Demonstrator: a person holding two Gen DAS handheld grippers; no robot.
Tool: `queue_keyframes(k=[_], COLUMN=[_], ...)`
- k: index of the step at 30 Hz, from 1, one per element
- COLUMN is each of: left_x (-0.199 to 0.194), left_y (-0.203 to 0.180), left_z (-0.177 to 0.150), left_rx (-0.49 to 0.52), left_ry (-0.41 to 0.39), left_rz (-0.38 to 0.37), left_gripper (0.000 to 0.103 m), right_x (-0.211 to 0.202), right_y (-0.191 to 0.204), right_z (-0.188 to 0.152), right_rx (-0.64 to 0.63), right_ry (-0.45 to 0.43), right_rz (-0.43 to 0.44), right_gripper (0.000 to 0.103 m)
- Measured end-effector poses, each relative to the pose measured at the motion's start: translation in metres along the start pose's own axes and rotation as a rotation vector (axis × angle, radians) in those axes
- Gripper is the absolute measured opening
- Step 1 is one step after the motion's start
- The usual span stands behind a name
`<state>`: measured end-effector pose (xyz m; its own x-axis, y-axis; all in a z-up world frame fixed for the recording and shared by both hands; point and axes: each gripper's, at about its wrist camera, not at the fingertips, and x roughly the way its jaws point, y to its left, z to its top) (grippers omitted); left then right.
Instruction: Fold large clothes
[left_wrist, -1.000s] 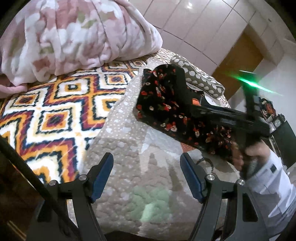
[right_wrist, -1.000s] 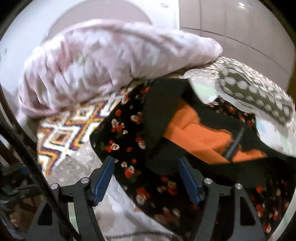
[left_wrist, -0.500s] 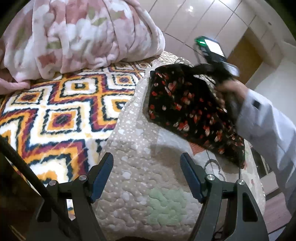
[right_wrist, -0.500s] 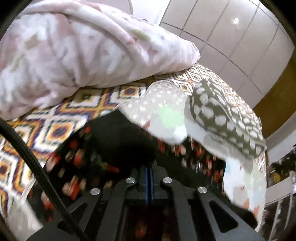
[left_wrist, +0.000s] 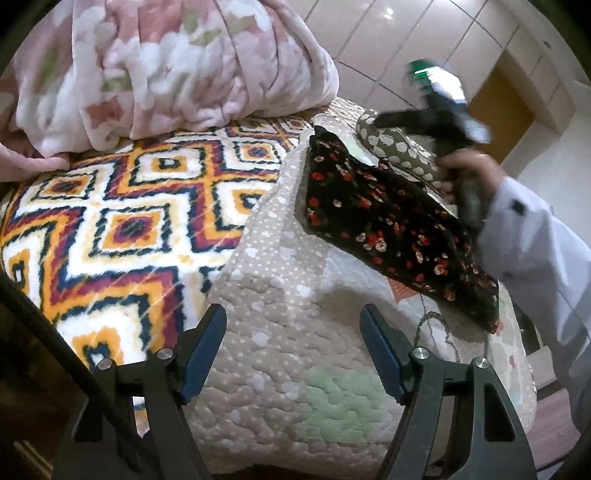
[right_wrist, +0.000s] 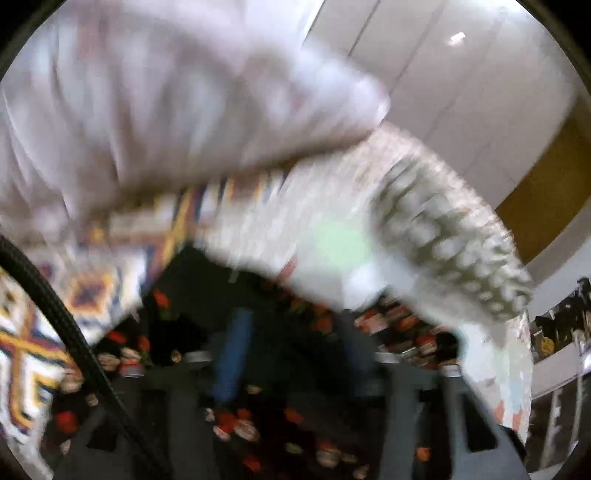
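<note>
A home bedroom: bed with quilt (left_wrist: 295, 332), patterned blanket (left_wrist: 122, 229), pillow (left_wrist: 402, 151).

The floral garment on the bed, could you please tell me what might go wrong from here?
1. The floral garment lies close to the quilt's right edge, so it may slide off.
2. The right tool, jaws just reopened and apart, sits low over the cloth and could snag the fold if lifted carelessly.
3. The left tool is open over bare quilt, not pinning the garment.

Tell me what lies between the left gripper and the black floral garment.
In the left wrist view, only bare beige quilted bedspread lies between the open left gripper and the black floral garment; nothing else rests on that stretch.
</note>
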<state>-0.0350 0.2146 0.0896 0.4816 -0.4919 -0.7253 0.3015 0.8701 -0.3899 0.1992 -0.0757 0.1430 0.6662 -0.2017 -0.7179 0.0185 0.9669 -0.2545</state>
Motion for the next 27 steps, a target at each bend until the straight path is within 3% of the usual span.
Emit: queue_keyframes(k=[2,3,4,5,6,8,12,16,20,22,23,25,26,27], left_x=[-0.002,-0.002,-0.002,-0.002,-0.001,0.0,0.0,-0.002,-0.005,-0.006,-0.007,-0.005,-0.004,-0.003], left_y=[-0.007,-0.01,-0.013,-0.017,-0.022,-0.029,-0.044,-0.054,-0.064,-0.07,-0.073,-0.079,-0.083,-0.086], left_z=[-0.002,-0.002,-0.003,-0.004,-0.006,-0.008,-0.011,-0.014,-0.015,-0.016,-0.017,-0.018,-0.019,-0.02], left_rx=[0.008,0.013,0.019,0.027,0.035,0.049,0.081,0.095,0.101,0.111,0.116,0.123,0.127,0.132], left_ry=[-0.002,0.0,0.003,0.009,0.015,0.025,0.039,0.043,0.049,0.052,0.053,0.06,0.065,0.071], left_rz=[-0.003,-0.003,-0.004,-0.004,-0.003,-0.002,0.01,0.03,0.041,0.043,0.042,0.039,0.033,0.027], left_gripper=[0.073,0.073,0.073,0.073,0.073,0.073,0.073,0.073,0.074,0.074,0.074,0.074,0.074,0.074], right_x=[-0.031,-0.041,-0.05,-0.054,-0.054,-0.05,-0.006,0.028,0.029,0.013,-0.004,-0.032,-0.054,-0.067], right_y=[-0.025,-0.035,-0.046,-0.053,-0.059,-0.064,-0.073,-0.087,-0.105,-0.118,-0.131,-0.157,-0.18,-0.194], right_z=[-0.008,-0.016,-0.029,-0.042,-0.058,-0.091,-0.146,-0.159,-0.151,-0.148,-0.151,-0.161,-0.174,-0.183], right_rx=[0.056,0.083,0.117,0.142,0.168,0.214,0.259,0.277,0.31,0.328,0.366,0.449,0.513,0.55], right_ry=[-0.022,-0.013,-0.002,0.02,0.051,0.105,0.208,0.204,0.214,0.187,0.153,0.101,0.067,0.043], right_rz=[0.059,0.091,0.119,0.144,0.174,0.215,0.162,0.038,0.023,0.026,0.051,0.097,0.11,0.12], right_gripper=[0.069,0.06,0.05,0.026,0.016,0.016,0.016,0.015,0.015,0.018,0.025,0.046,0.066,0.077])
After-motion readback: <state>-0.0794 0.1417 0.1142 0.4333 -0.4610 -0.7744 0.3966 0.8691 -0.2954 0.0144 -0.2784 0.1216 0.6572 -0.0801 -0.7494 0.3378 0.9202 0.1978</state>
